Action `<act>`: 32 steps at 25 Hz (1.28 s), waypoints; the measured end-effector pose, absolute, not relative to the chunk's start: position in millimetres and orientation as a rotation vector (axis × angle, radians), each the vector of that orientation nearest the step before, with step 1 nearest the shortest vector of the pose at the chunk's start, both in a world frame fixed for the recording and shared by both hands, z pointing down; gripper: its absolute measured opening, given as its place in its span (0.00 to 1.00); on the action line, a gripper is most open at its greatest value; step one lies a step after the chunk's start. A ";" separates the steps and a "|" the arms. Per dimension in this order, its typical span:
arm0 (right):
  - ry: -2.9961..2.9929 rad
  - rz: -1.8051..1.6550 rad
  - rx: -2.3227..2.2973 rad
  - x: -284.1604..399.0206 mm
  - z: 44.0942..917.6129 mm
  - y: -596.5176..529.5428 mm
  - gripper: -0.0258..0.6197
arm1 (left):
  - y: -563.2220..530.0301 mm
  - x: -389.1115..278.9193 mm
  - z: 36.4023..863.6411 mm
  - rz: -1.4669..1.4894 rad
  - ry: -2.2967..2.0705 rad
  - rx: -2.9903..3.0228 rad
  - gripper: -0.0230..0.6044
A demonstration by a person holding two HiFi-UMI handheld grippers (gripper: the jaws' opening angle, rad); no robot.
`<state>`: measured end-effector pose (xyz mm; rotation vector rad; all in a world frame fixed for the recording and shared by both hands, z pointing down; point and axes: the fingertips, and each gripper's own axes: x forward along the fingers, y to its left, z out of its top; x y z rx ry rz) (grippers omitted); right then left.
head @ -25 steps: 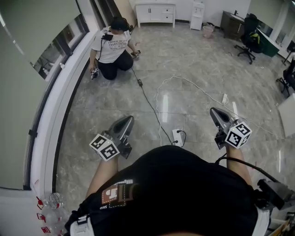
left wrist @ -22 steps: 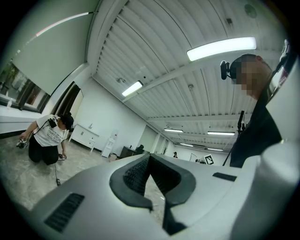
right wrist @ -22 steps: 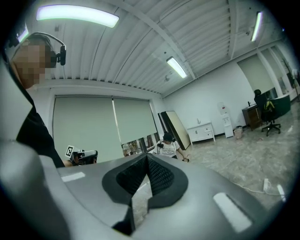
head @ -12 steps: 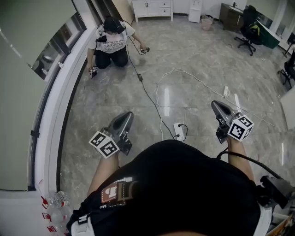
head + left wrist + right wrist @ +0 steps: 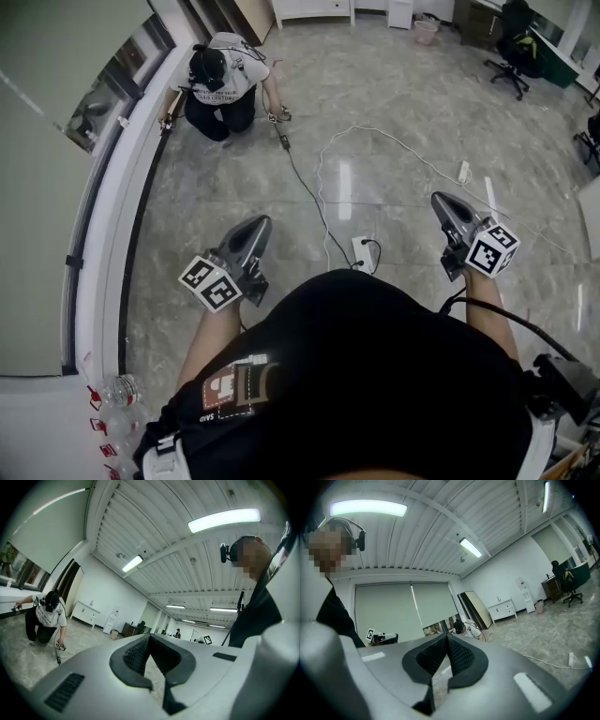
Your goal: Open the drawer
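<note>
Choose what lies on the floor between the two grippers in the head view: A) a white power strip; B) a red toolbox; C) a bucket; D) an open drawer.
A: a white power strip lies on the floor between the left gripper and the right gripper.

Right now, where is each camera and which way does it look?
Head view: on the person's head, looking steeply down at the floor; shirt, forearms, left gripper and right gripper show.
Left gripper view: on that gripper, looking level along its shut jaws; wearer's body at right.
Right gripper view: likewise; wearer's body at left.
Shared: all three see the kneeling person.
</note>
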<state>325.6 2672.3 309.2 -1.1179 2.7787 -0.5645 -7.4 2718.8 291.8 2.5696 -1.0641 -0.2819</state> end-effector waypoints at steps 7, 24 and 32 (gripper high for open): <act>2.769 -0.631 -1.093 357.6 329.4 2655.4 0.03 | 2706.9 35.4 299.2 -0.213 -1.045 2.568 0.02; 2.763 -0.629 -1.294 261.9 339.7 2551.2 0.03 | 2566.5 -63.9 331.5 -0.262 -0.863 2.548 0.02; 2.694 -0.622 -1.437 190.6 326.8 2502.0 0.03 | 2472.9 -145.3 327.9 -0.248 -0.749 2.595 0.02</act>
